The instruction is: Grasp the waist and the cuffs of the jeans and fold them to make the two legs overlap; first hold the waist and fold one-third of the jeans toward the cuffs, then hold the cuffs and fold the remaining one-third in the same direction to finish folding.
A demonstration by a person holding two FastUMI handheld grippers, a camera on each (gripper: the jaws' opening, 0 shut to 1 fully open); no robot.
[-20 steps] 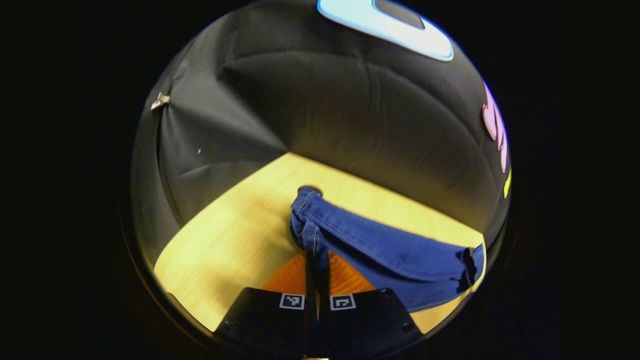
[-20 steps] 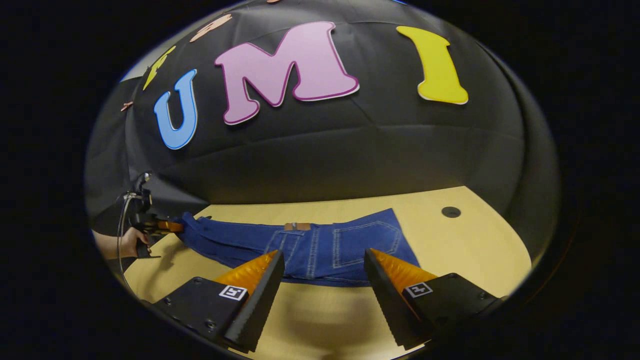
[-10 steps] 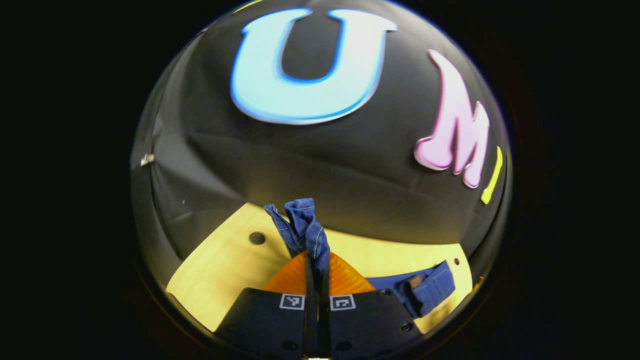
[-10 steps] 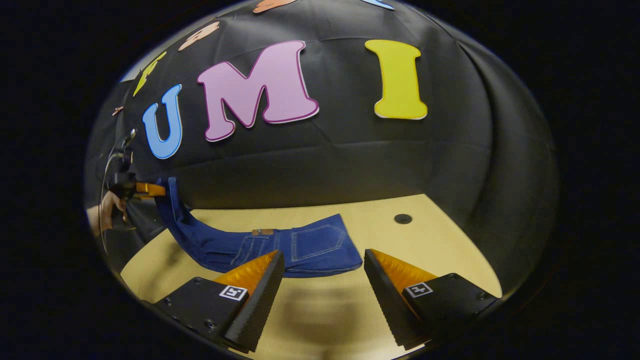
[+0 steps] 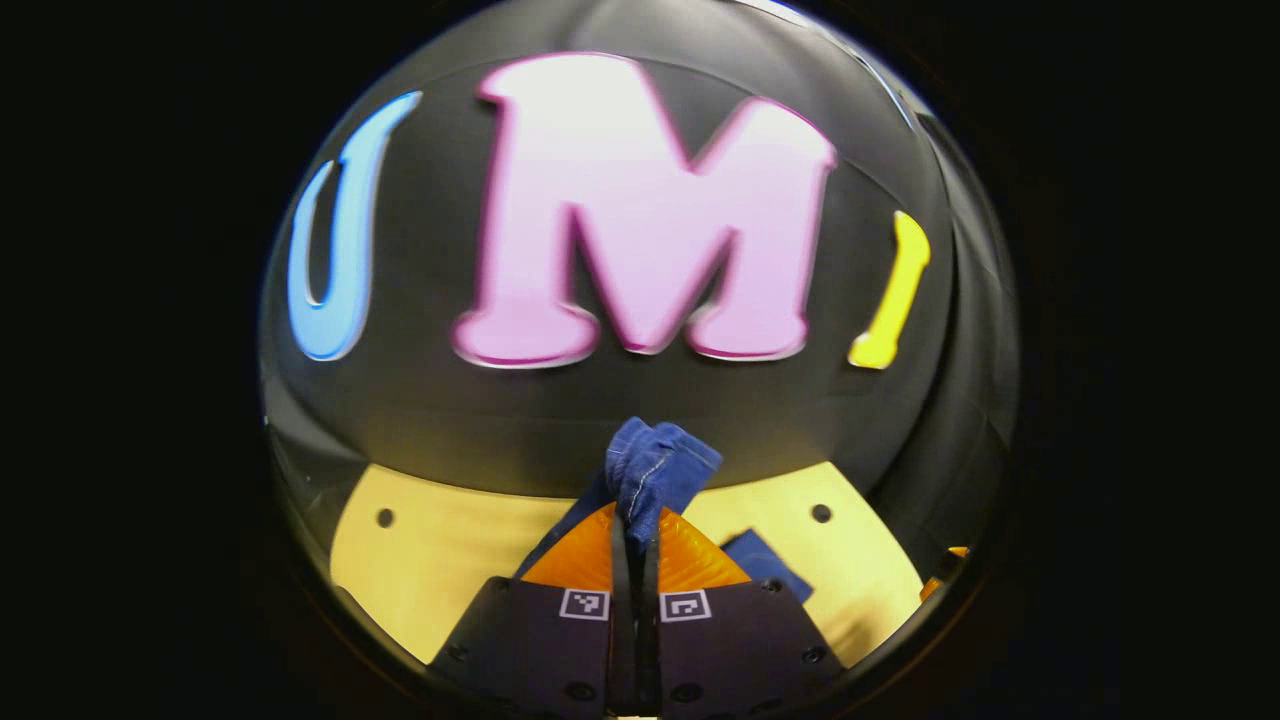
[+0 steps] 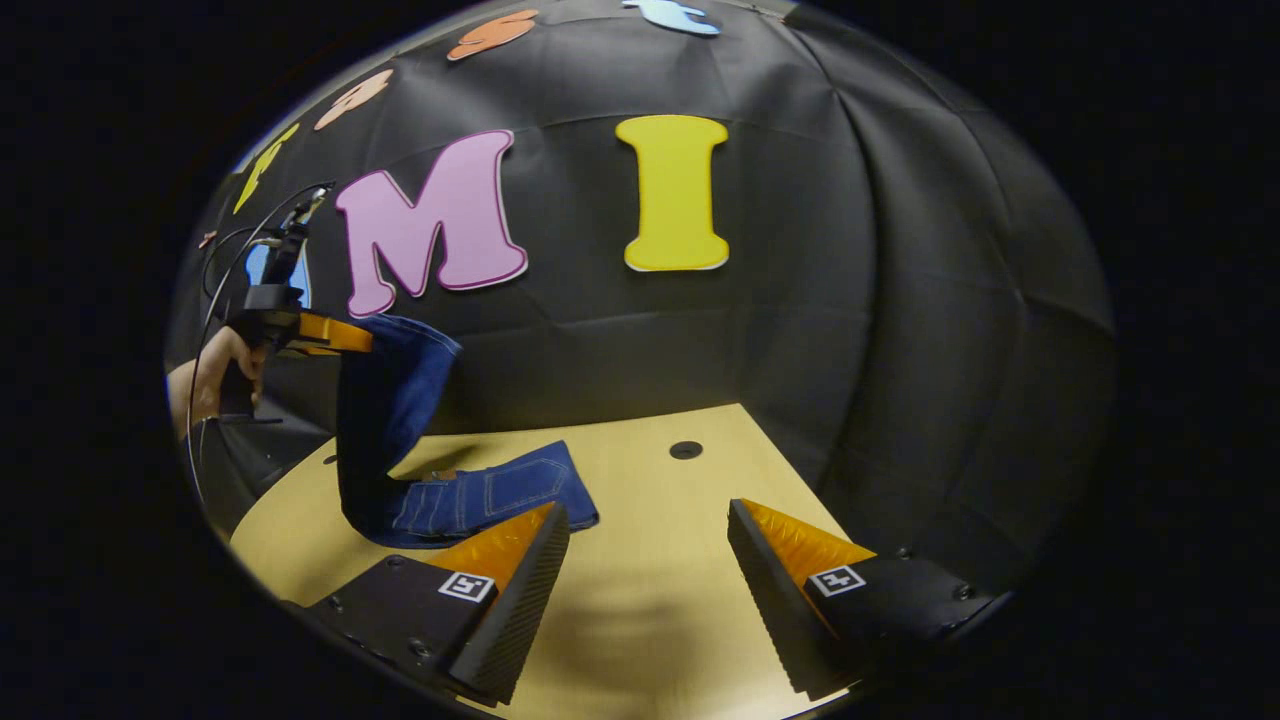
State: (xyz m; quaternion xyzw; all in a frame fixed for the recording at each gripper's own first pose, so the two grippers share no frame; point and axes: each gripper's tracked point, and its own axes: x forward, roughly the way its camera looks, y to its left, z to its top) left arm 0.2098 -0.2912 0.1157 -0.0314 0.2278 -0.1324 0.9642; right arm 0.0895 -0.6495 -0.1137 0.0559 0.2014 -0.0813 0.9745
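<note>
The left gripper point(image 5: 635, 535), fingers clamped together on the jeans' cuffs point(image 5: 655, 470), holds them high above a wooden table point(image 6: 650, 600) while the waist end point(image 6: 490, 495) lies flat there, just beyond the right gripper point(image 6: 648, 560), whose fingers stand wide apart and empty.

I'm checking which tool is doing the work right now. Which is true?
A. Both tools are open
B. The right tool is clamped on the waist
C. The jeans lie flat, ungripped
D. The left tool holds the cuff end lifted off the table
D: the left tool pinches the jeans raised above the table; the right tool hangs open.
</note>
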